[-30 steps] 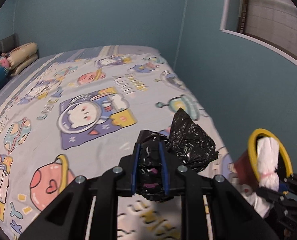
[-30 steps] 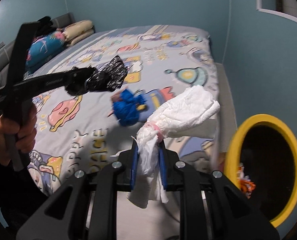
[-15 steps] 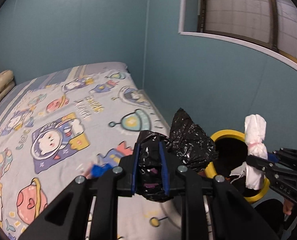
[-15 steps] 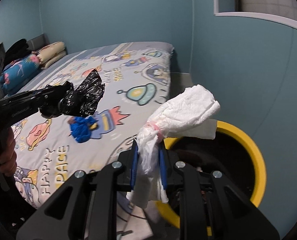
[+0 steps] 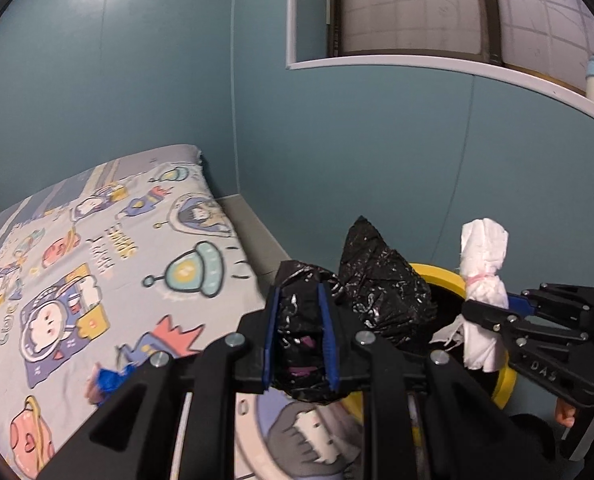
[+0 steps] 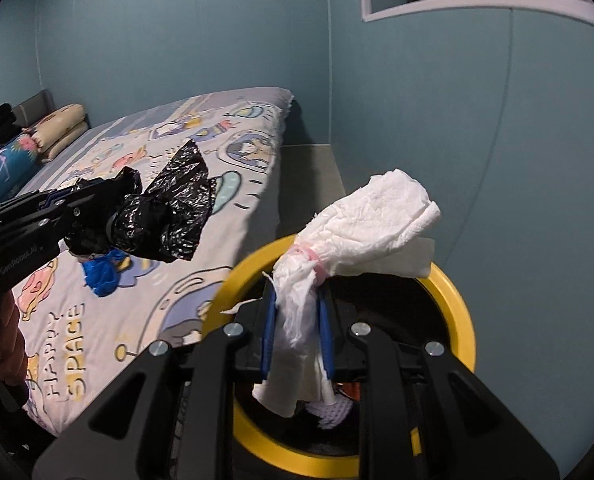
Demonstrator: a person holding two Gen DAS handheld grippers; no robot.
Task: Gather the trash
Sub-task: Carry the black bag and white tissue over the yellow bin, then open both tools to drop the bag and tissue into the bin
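Note:
My left gripper (image 5: 300, 336) is shut on a crumpled black plastic bag (image 5: 381, 292) and holds it over the bed's edge, just left of the yellow-rimmed bin (image 5: 441, 276). It also shows in the right wrist view (image 6: 109, 216) with the black bag (image 6: 173, 212). My right gripper (image 6: 297, 332) is shut on a white tissue bundle (image 6: 361, 224) tied with a pink band, held above the bin (image 6: 453, 300). The bundle also shows in the left wrist view (image 5: 483, 292). A blue wad (image 6: 103, 274) lies on the bed.
The bed (image 5: 77, 272) with a cartoon space sheet fills the left. The bin stands between the bed and a blue wall (image 5: 377, 140). A window sill (image 5: 457, 68) runs above. Pillows (image 6: 29, 148) lie at the bed's head. Some trash lies inside the bin (image 6: 333, 408).
Both grippers have swung right from over the bed toward the bin, still holding their loads. The white bundle now hangs over the bin's mouth.

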